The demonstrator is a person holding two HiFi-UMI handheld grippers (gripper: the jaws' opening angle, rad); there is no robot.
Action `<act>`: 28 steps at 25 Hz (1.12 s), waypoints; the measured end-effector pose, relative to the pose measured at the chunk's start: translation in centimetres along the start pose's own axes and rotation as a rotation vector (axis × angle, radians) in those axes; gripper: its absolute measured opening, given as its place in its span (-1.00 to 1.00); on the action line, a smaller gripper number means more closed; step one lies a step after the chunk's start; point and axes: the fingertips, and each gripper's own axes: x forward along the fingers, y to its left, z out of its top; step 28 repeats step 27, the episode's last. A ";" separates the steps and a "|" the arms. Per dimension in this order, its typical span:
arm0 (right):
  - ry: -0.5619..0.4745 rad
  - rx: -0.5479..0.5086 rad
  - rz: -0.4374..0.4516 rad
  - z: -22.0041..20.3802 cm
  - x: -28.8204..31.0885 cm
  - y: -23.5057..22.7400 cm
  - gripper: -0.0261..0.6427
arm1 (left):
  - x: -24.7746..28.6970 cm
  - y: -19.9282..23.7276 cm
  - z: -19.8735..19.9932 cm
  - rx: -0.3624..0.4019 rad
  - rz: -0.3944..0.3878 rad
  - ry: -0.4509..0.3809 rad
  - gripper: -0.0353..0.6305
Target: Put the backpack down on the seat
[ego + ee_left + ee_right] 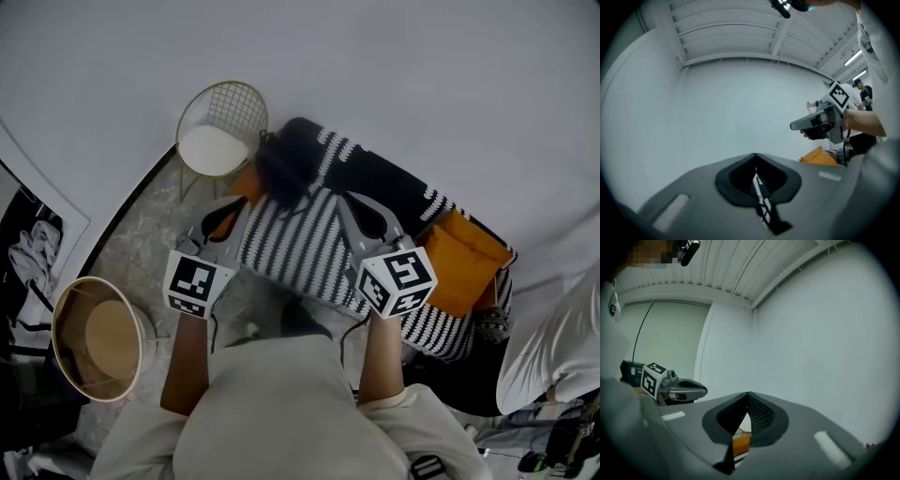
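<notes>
The backpack (281, 161), a dark shaggy bundle, lies on the far edge of the striped throw (298, 246) that covers the seat. The left claw (755, 155) is closed with its tips meeting, and it grips nothing. The right claw (747, 393) is closed too, and empty. Both hang above the throw's near half, clear of the backpack. A wire chair (225, 112) stands just beyond the throw's left end. An orange cushion (466, 262) lies at the throw's right end.
</notes>
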 end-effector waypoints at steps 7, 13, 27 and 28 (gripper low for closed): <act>0.009 -0.016 -0.012 0.2 -1.0 0.5 -0.90 | -0.7 -0.3 0.8 0.000 -0.003 -0.010 -0.89; -0.012 0.001 -0.011 0.4 -2.0 0.3 -0.90 | -0.8 -1.3 1.3 0.013 -0.006 -0.009 -0.89; -0.012 0.001 0.009 0.9 -2.4 1.1 -0.90 | -2.0 -1.8 1.3 -0.023 -0.006 -0.002 -0.89; -0.012 0.001 0.009 0.9 -2.4 1.1 -0.90 | -2.0 -1.8 1.3 -0.023 -0.006 -0.002 -0.89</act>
